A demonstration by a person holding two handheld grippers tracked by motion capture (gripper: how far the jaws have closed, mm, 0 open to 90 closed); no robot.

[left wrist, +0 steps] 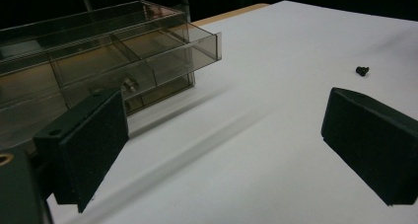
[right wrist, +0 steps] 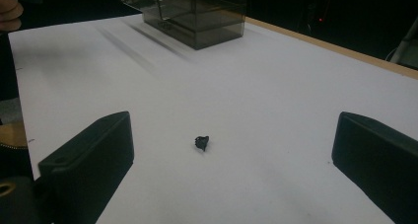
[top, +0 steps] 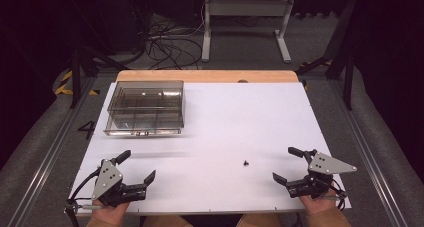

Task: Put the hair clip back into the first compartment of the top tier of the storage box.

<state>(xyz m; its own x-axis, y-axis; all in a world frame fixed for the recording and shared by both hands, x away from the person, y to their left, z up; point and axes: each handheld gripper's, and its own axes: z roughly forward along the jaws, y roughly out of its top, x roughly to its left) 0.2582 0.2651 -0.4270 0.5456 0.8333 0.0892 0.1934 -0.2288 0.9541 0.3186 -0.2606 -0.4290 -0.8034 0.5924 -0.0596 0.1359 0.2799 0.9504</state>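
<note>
The screw (top: pixel 246 163), a small black one, lies alone on the white table sheet (top: pixel 240 122), lower centre of the high view, between my two grippers and nearer the right one. In the right gripper view it sits at centre frame (right wrist: pixel 201 142), on the sheet ahead of the jaws and between their lines, touching neither. In the left gripper view it appears at upper right (left wrist: pixel 362 71), well apart from that tool.

I hold the left gripper (top: pixel 137 167) at the lower left of the high view; its jaws stand wide apart with nothing between them. I hold the right gripper (top: pixel 287 163) at the lower right; its jaws are likewise spread and empty. Both hover at the near edge of the sheet.

The sheet covers a wooden tabletop (top: pixel 207 76), which shows as a bare strip along the far edge. Grey padded surrounds flank the table on both sides.

Farther off, at upper left of the sheet, stands a smoky transparent drawer box (top: pixel 146 108). In the left gripper view one drawer (left wrist: pixel 192 46) is pulled partly out and its dividers form several compartments; I see no contents in them. A small knob (left wrist: pixel 129 84) shows on a lower drawer front.

Beyond the table, the room is dark: a tangle of cables (top: pixel 167 42) lies on the floor at top centre, beside a white table frame (top: pixel 245 22).
</note>
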